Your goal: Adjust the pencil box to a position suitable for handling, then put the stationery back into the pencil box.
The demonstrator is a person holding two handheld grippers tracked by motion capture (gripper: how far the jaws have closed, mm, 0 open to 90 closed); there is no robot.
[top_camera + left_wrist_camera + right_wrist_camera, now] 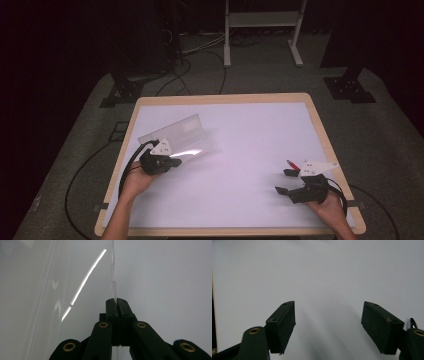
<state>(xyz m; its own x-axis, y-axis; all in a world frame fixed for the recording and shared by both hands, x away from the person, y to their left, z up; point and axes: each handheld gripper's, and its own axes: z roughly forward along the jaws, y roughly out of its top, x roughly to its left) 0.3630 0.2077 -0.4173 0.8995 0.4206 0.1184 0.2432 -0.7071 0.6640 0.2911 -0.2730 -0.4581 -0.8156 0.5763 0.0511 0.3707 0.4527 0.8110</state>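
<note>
Left gripper [172,161]: jaws pressed together on the edge of a clear plastic sheet [175,135], as the left gripper view [116,301] confirms.
Sheet position: raised off the white table [250,140] at the near left, tilted, its far edge up.
Right gripper [285,181]: jaws spread wide, holding nothing, low over the near right of the table.
Red pen [292,164]: lying just beside the right gripper, untouched.
Progress: pickup judged done; placing or handing over the sheet remains.
</note>
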